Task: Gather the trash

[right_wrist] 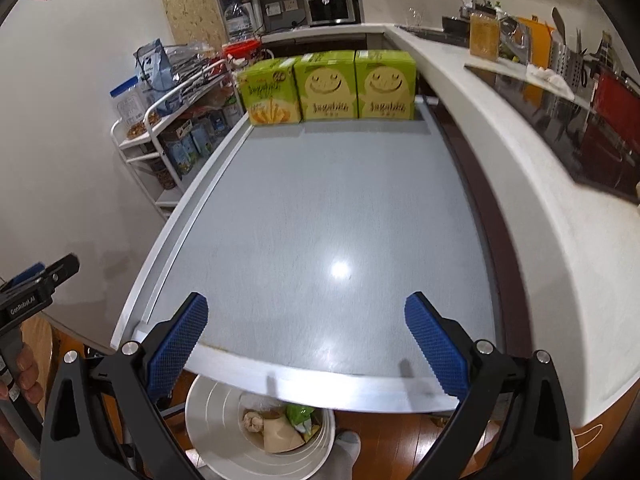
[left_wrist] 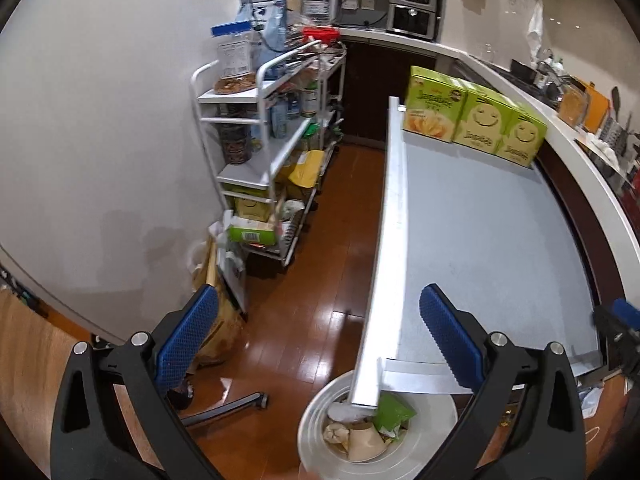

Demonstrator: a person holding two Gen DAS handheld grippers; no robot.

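Trash [left_wrist: 370, 426] lying in the white bin [left_wrist: 320, 440] on the wooden floor [left_wrist: 320, 240], just below the near edge of the counter [left_wrist: 480, 240]: a green wrapper [left_wrist: 392, 414], a beige paper piece [left_wrist: 364, 440] and crumpled scraps, all bunched together at the bottom. Bin sitting partly tucked under the counter's metal rim [left_wrist: 390, 240], seen from both wrist views.

Left gripper [left_wrist: 318, 334] hovering over the counter's left corner, fingers [left_wrist: 186, 340] spread wide and holding nothing; one blue pad over the floor, the other over the grey surface. Right gripper [right_wrist: 306, 344] hovering above the counter's near edge, fingers [right_wrist: 178, 344] likewise released and empty. Left gripper's black body also showing at the left edge of the right wrist view, gripped by a hand [right_wrist: 18, 376].

Counter surface lying bare and grey, catching a bright reflection of light. Three green snack boxes [right_wrist: 326, 86] standing upright in a row at the far end, touching side by side, two showing smiling faces. White wire rack [left_wrist: 264, 140] standing beside the counter to the left, crowded with packets, jars and bags. Kitchen worktop [right_wrist: 500, 92] curving along the right, carrying utensils and containers. Small oven [right_wrist: 330, 2] sitting on the far shelf. A socked foot [right_wrist: 348, 450] resting just beside the bin.
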